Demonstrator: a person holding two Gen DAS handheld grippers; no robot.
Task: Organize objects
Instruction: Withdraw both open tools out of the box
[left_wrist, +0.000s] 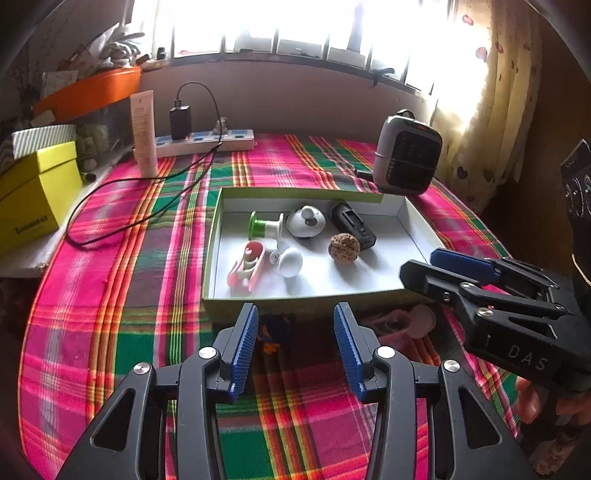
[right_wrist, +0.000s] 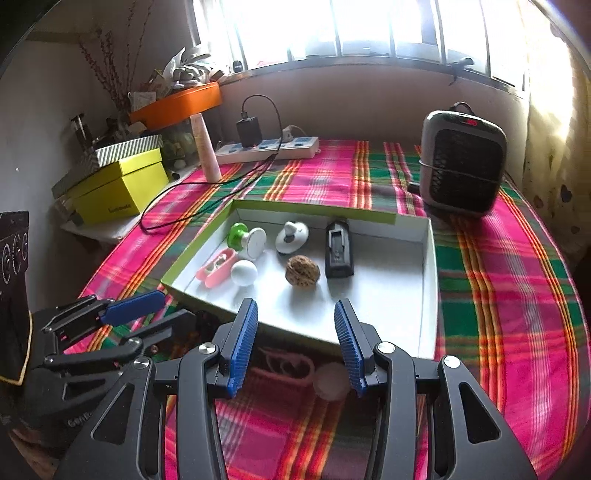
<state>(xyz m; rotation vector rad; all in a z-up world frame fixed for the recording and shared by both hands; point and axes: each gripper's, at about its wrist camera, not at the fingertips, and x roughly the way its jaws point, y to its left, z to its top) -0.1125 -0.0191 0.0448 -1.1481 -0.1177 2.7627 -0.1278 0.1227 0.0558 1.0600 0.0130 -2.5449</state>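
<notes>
Plaid cloth (right_wrist: 509, 302): open box (right_wrist: 430, 280) w/ walnut (right_wrist: 302, 270), charger (right_wrist: 338, 254), misc bits.

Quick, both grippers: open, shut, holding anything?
Left gripper: jaws open, holding nothing.
Right gripper: jaws open, holding nothing.

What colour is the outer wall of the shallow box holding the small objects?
Lime green outside, white inside; the shallow box shows this best in the right wrist view.
</notes>
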